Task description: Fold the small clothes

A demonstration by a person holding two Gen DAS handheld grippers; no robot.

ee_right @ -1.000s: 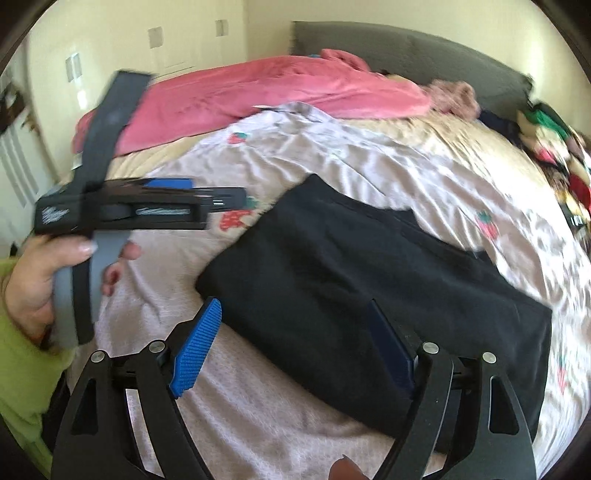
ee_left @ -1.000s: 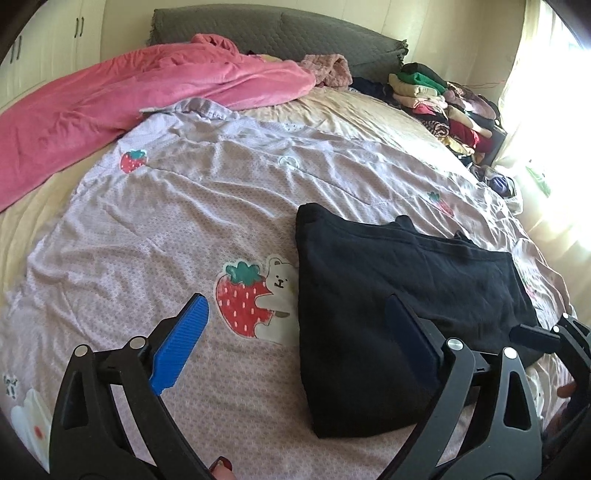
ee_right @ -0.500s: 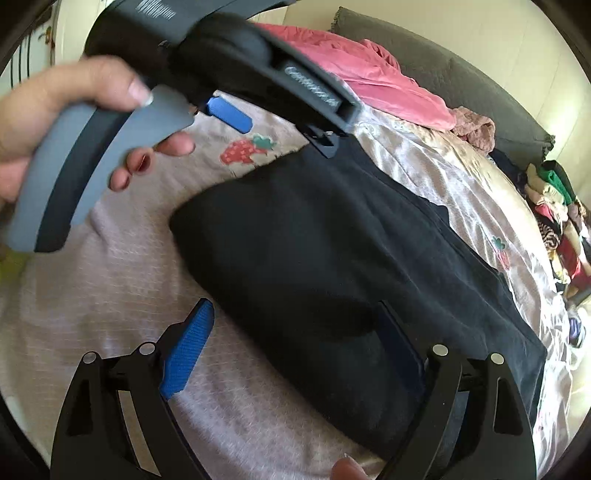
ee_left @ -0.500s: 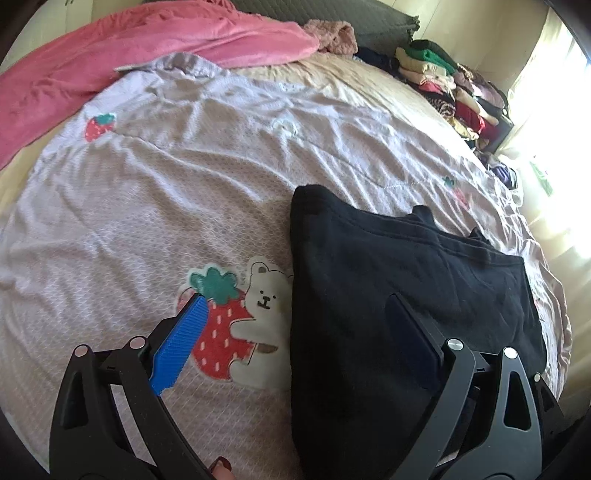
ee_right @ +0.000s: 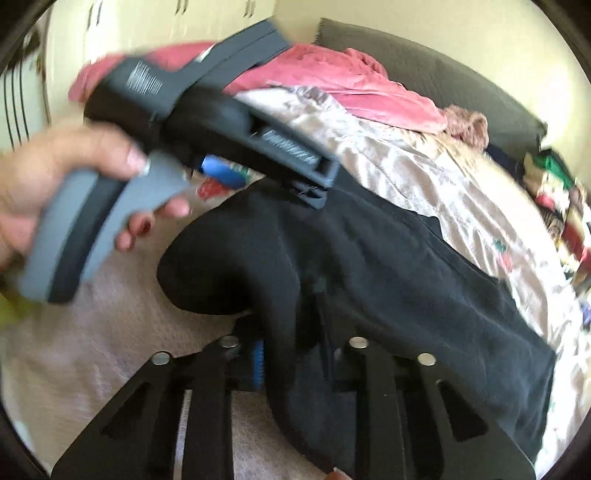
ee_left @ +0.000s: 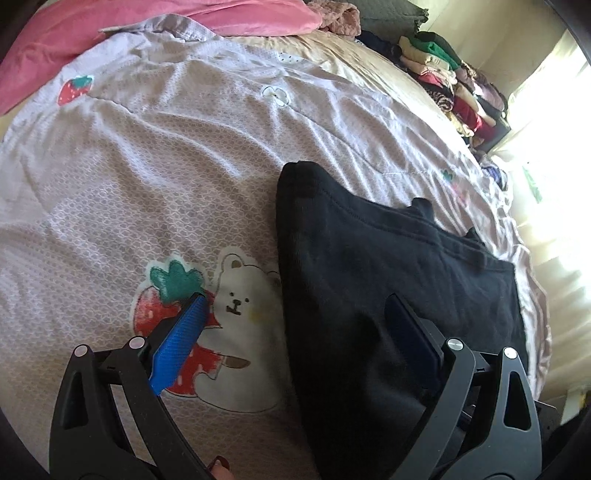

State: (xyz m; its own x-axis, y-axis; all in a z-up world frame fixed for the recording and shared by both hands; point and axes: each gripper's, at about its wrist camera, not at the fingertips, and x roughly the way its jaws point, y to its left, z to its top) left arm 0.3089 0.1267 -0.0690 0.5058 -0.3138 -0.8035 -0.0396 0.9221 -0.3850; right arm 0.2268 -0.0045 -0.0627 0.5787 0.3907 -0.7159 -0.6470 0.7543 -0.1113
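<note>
A black garment (ee_left: pixel 388 273) lies folded on a lilac quilt (ee_left: pixel 166 155) that covers the bed, beside a strawberry-and-bear print (ee_left: pixel 221 317). The left gripper (ee_left: pixel 295 332) hovers over the garment's near edge, its fingers (ee_left: pixel 181 343) spread wide, one over the print, the other over the black cloth. The right gripper (ee_right: pixel 295 354) has its fingers pressed together, pinching a raised fold of the garment's near edge (ee_right: pixel 280 295). A hand (ee_right: pixel 55 184) holds the left gripper's grey handle. A pink blanket (ee_left: pixel 147 22) lies toward the bed's head, and stacked clothes (ee_left: pixel 454 85) sit along its far right edge.
</note>
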